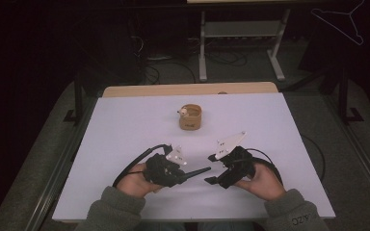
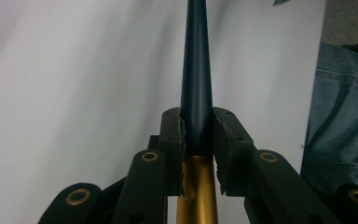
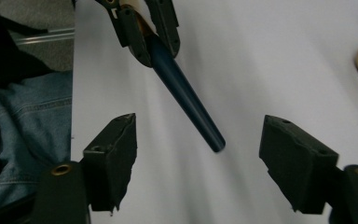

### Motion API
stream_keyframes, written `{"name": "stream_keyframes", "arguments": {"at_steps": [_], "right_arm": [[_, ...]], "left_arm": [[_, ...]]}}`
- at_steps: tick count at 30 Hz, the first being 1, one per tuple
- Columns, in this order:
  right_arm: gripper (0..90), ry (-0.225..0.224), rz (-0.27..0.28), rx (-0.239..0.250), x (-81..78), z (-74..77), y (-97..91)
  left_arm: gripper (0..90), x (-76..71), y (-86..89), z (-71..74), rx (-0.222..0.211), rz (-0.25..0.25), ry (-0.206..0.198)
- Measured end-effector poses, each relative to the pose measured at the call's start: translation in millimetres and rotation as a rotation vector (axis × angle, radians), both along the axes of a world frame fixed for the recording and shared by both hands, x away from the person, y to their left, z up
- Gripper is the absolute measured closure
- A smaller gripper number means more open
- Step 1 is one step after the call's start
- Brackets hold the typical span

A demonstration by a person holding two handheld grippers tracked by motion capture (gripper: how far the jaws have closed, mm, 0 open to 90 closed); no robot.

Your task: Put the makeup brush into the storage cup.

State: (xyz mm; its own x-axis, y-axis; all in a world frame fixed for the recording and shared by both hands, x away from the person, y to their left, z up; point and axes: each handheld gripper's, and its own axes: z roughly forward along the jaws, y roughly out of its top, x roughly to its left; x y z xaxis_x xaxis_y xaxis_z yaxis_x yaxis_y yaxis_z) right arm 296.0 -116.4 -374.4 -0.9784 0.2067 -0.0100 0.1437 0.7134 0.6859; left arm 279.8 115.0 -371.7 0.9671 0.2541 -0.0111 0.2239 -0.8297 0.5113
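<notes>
Dark blue and tapering, the long pen-like rod [image 2: 196,70] with a gold-coloured rear section sits clamped between the fingers [image 2: 172,135] of the left gripper [image 1: 192,173]. In the left gripper view the black pads press on both sides of it just where the blue part meets the gold, and the blue shaft runs straight out ahead of them over the white surface [image 2: 74,93]. In the high view the rod juts from the left gripper toward the right gripper [image 1: 212,168], its tip stopping a little short of that gripper's fingers.

From the right gripper view, the rod's blunt end points into the gap between the right gripper's fingers [image 3: 114,149], which stand wide apart with nothing touching either pad; the tip sits ahead of them and somewhat nearer the left-hand one in that view. No earlier picture bears on how they got there.

Both hands hold their grippers low over the near part of the surface, grey-green sleeves at the wrists. Well beyond the fingers, near the middle of the surface, stands a small tan cylindrical cup [image 1: 190,117] with something pale at its rim. Blue denim [image 3: 28,116] shows past the surface's near edge.
</notes>
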Motion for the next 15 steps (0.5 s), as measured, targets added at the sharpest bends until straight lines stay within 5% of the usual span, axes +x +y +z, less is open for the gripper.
{"name": "stream_keyframes", "arguments": {"at_steps": [15], "right_arm": [[55.3,0.060,0.172,-0.014,-10.2,-15.0,16.8]], "left_arm": [[74.5,-14.7,-18.3,-0.1,-0.004,-0.125,0.004]]}}
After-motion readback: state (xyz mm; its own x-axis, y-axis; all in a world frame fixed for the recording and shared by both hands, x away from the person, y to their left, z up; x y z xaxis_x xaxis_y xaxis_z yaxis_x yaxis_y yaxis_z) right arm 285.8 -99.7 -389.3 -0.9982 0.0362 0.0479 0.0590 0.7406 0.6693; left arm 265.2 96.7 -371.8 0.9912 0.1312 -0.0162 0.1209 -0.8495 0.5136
